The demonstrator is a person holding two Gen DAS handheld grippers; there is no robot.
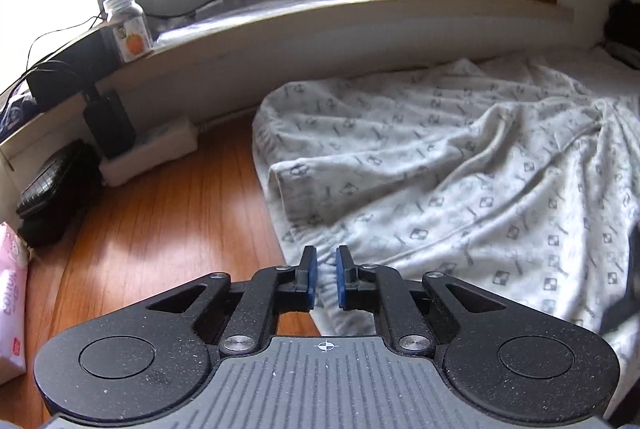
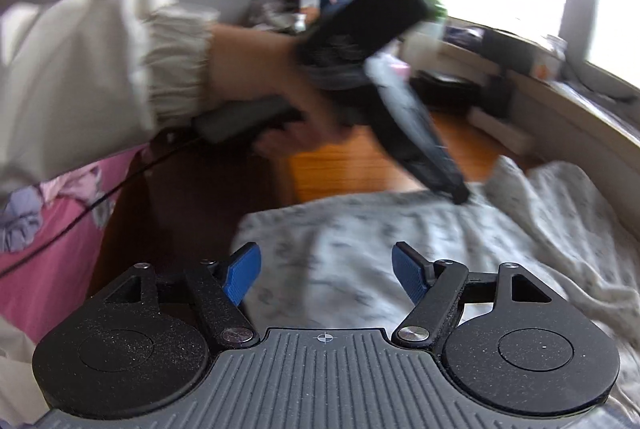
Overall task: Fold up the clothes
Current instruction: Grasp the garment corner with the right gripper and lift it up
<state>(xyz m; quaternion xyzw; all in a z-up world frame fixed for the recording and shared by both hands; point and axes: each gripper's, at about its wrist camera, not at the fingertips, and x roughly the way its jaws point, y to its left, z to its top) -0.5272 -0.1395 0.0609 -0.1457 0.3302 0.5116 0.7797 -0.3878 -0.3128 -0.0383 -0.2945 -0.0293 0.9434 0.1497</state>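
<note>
A white garment printed with small grey squares and marks (image 1: 460,181) lies rumpled on a reddish-brown wooden floor (image 1: 160,213), its far edge close to the pale wall below a long windowsill (image 1: 320,25). The left gripper (image 1: 326,279), black with blue-padded fingers (image 1: 311,277), sits at the garment's near edge with the fingers drawn in to a narrow gap, and a fold of the white cloth shows pinched between the pads. In the right wrist view the same gripper (image 2: 460,195) appears blurred, its tip down on the cloth, held by a person's hand (image 2: 304,121) that comes out of a cream sleeve with a gathered cuff (image 2: 172,65). The right gripper (image 2: 326,275) hovers above the garment (image 2: 360,241) with its blue fingers (image 2: 242,277) spread wide and nothing between them. On the windowsill stands a clear jar with a white lid and an orange picture on its label (image 1: 127,27). Against the wall on the floor sit a white power strip (image 1: 152,151), a black plug block (image 1: 108,125) and a black quilted case (image 1: 56,185); a pink packet (image 1: 12,301) lies at the left edge of the view.
</note>
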